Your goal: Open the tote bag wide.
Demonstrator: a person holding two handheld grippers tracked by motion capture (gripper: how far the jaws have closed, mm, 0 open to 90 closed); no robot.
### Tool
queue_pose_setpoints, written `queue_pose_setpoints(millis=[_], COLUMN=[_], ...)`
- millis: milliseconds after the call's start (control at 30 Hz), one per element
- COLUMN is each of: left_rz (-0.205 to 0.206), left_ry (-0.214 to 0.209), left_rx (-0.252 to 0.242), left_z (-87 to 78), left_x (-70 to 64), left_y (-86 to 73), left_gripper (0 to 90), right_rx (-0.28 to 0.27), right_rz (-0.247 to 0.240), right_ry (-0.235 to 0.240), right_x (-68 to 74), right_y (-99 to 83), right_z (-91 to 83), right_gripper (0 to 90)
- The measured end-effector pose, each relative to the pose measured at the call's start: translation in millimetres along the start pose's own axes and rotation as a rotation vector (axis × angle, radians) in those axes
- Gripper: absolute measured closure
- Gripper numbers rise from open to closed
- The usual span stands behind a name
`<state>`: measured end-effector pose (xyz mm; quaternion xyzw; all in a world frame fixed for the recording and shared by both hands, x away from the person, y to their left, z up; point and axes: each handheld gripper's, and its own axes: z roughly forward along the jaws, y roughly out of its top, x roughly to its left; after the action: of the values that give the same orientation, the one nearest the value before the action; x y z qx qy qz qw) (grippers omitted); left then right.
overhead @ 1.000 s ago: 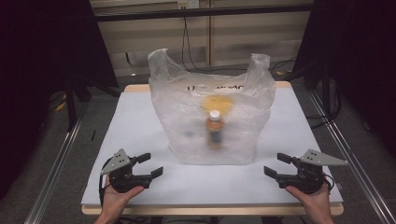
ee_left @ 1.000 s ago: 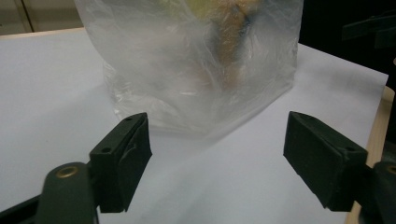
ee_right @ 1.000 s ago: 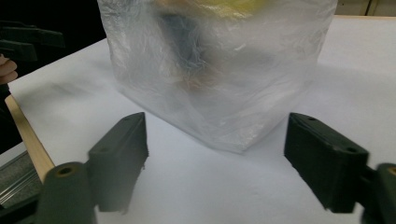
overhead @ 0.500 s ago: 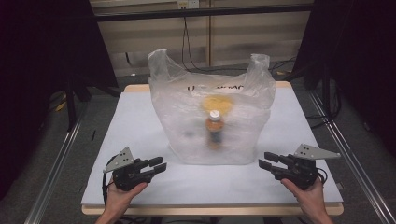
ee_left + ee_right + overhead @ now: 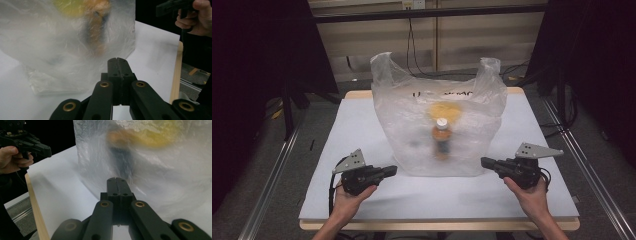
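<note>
Both grippers have closed since the earlier frame. White surface (image 5: 362, 125) carries an upright clear plastic bag (image 5: 412, 130), a bottle (image 5: 442, 140) standing inside. Left gripper (image 5: 389, 171) and right gripper (image 5: 486, 162) flank the bag's base, each clenched on nothing.

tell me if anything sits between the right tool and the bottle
Yes: the plastic bag wraps the bottle, so its film stands between it and the right tool. Only bare table lies before the bag.
</note>
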<state>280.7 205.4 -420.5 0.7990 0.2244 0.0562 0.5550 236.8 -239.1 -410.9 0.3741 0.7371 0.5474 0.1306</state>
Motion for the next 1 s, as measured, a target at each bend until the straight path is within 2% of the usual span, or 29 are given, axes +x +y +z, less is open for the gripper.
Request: queue_pose_setpoints(millis=[100, 300, 533, 667, 1000], left_rz=[0.002, 0.01, 0.003, 0.007, 0.017], left_ry=[-0.006, -0.014, 0.004, 0.003, 0.005], left_rx=[-0.009, -0.037, -0.059, -0.082, -0.1], left_z=[3.6, 15.5, 29.3, 35.6, 43.4], left_x=[1.1, 9.5, 20.0, 24.8, 31.5], left_y=[4.6, 23.8, 42.5, 54.8, 76.3], left_gripper=[90.0, 90.0, 90.0, 90.0, 90.0], right_rx=[-0.017, -0.052, -0.072, -0.074, -0.094], right_rz=[-0.011, -0.023, -0.043, -0.064, -0.102], right_ry=[0.017, 0.039, 0.063, 0.065, 0.071], right_x=[-1.6, -4.7, -8.2, -7.6, -3.2], right_y=[9.6, 32.3, 54.8, 66.3, 96.0], right_z=[3.6, 13.6, 25.8, 32.0, 38.4], right_gripper=[90.0, 90.0, 90.0, 90.0, 90.0])
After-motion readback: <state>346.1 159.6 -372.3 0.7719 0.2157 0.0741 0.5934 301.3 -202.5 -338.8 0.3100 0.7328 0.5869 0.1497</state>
